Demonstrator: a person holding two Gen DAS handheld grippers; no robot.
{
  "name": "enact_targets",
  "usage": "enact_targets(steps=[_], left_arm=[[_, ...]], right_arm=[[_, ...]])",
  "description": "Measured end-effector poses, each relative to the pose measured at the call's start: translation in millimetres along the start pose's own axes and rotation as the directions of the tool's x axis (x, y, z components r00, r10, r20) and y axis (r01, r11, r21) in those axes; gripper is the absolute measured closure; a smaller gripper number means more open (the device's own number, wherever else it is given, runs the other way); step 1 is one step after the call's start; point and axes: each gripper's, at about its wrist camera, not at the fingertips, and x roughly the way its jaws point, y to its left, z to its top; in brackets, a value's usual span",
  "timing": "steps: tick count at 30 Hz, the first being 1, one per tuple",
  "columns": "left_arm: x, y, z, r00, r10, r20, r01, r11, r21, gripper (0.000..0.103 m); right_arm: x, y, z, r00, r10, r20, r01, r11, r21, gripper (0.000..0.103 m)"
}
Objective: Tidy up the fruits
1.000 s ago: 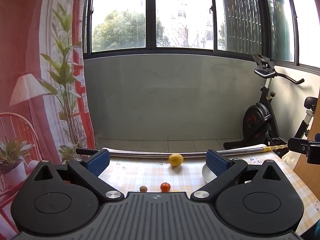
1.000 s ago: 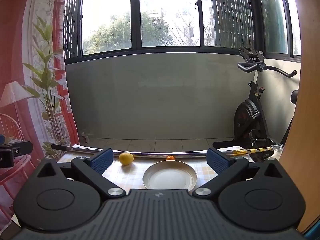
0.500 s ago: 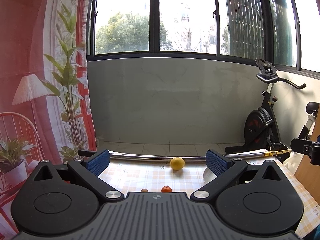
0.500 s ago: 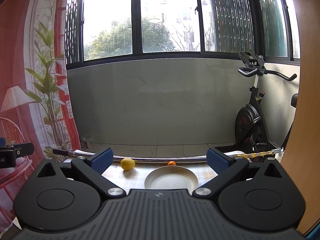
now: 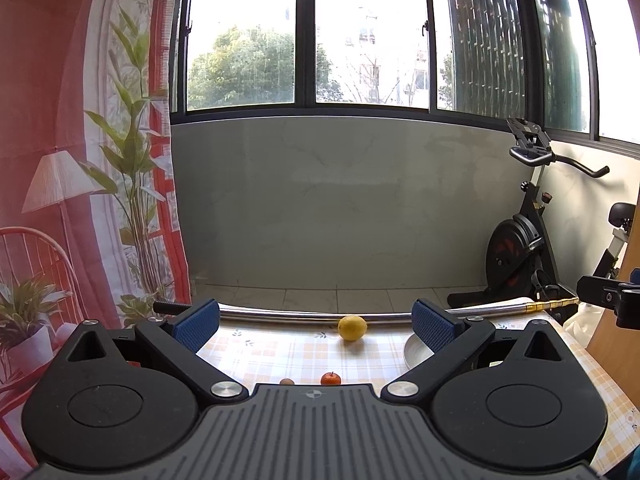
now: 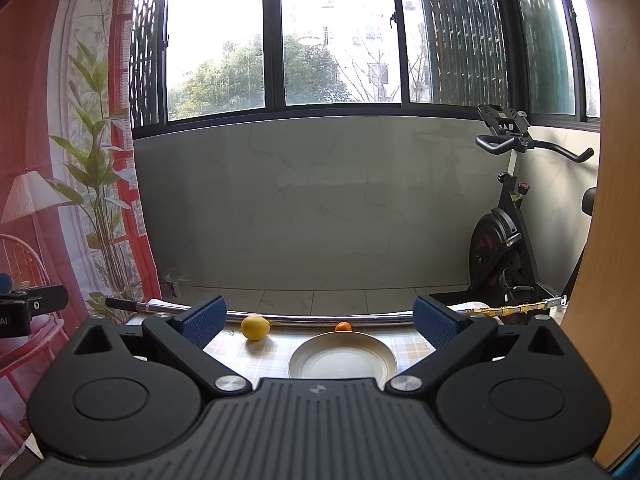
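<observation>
The lemon is yellow and round with a small bump at one end. It sits on the checked tablecloth in the middle of the left wrist view, just in front of a long shiny metal pole that runs across the far edge of the table. In the right wrist view the lemon is left of the middle, beside the plate.

The plate is round and pale, and there is nothing in it. It lies low in the middle of the right wrist view. In the left wrist view only a bit of its rim shows, behind the right finger.

A small orange fruit sits just behind the plate, right by the pole. Low in the middle of the left wrist view there is a small red-orange fruit with a tiny stem, and a small brown fruit is just to its left. Both peek over the gripper body.

The left gripper has its blue-padded fingers wide apart, with nothing between them. The right gripper is spread wide too and holds nothing.

Behind the table are a grey wall, big windows with trees outside, and a black exercise bike on the right. On the left hangs a red curtain with a picture of a lamp and green plants. At the left edge of the right wrist view, a black part shows the letters "AI".
</observation>
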Motion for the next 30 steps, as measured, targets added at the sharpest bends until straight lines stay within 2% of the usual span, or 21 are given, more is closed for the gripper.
enact_targets(steps=[30], left_arm=[[-3.2, 0.6, 0.9, 1.0, -0.013, 0.016, 0.013, 1.0, -0.008, 0.0]], right_arm=[[-0.1, 3.1, 1.4, 1.0, 0.004, -0.008, -0.004, 1.0, -0.008, 0.001]])
